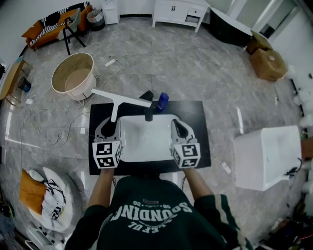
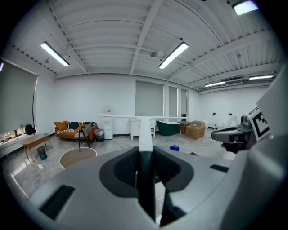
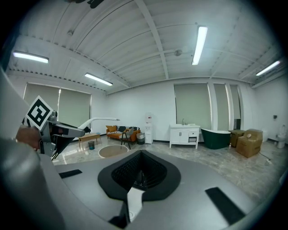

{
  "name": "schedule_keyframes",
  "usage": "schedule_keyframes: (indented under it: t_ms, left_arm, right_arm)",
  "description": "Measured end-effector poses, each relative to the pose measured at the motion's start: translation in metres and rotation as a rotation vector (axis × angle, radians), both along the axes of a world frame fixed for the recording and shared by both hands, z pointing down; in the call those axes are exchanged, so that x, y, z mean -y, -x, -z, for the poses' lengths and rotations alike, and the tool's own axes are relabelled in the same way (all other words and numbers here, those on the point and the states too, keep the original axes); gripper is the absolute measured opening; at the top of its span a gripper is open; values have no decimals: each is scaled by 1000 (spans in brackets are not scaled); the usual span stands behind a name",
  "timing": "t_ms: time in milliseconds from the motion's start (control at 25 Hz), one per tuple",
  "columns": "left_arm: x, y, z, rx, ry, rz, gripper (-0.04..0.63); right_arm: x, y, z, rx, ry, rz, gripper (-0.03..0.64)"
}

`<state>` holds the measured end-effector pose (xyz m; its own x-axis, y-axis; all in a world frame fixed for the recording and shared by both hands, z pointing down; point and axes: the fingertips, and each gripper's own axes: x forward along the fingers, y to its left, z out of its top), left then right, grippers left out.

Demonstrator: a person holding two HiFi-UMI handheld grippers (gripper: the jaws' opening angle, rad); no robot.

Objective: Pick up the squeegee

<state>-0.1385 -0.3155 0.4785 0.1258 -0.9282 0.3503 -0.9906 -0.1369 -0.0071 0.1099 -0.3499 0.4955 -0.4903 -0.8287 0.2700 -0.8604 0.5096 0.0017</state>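
Grey marble-look floor (image 1: 195, 63) is running through a big white room, with strip lights glowing on the ribbed ceiling. A black table (image 1: 198, 114) is standing mid-room. It is carrying a white basin (image 1: 146, 141), with a black faucet (image 1: 148, 106) at the basin's far edge and a blue object (image 1: 163, 101) just beside the faucet.

Writing: the person's dark green sweatshirt (image 1: 146, 224) is showing "SOUNDING" in pale letters, upside down in the head view. The smaller lines around it are too small to read.

The left tongs (image 1: 111, 128) (image 2: 145, 155) are gripping the squeegee (image 1: 122, 100) (image 2: 145, 130) by its dark handle, jaws part-way closed and pressing on both sides of it. The squeegee is being held up over the table's far left part, neck pointing away from the person, long white blade lying crosswise at the far end. The right tongs (image 1: 179, 128) (image 3: 139, 155) are hovering over the basin's right side, jaws together and gripping nothing.

Around:
- A round beige tub (image 1: 73, 75) is sitting on the floor beyond the table's left corner.
- Loose cables (image 1: 49, 117) are trailing nearby.
- A white box (image 1: 266, 156) is standing at the right.
- An orange sofa (image 1: 49, 24), a white cabinet (image 1: 178, 10) and a cardboard box (image 1: 268, 61) are lining the far side.
- A dark green bathtub (image 2: 168, 127) is showing in the left gripper view.
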Motion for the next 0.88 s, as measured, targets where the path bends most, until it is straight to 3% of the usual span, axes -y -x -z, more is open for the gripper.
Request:
schedule_keyframes:
  t_ms: [880]
  left_arm:
    - [1, 0, -10, 9, 17, -6, 91]
  right_arm:
    - [1, 14, -3, 28, -13, 39, 0]
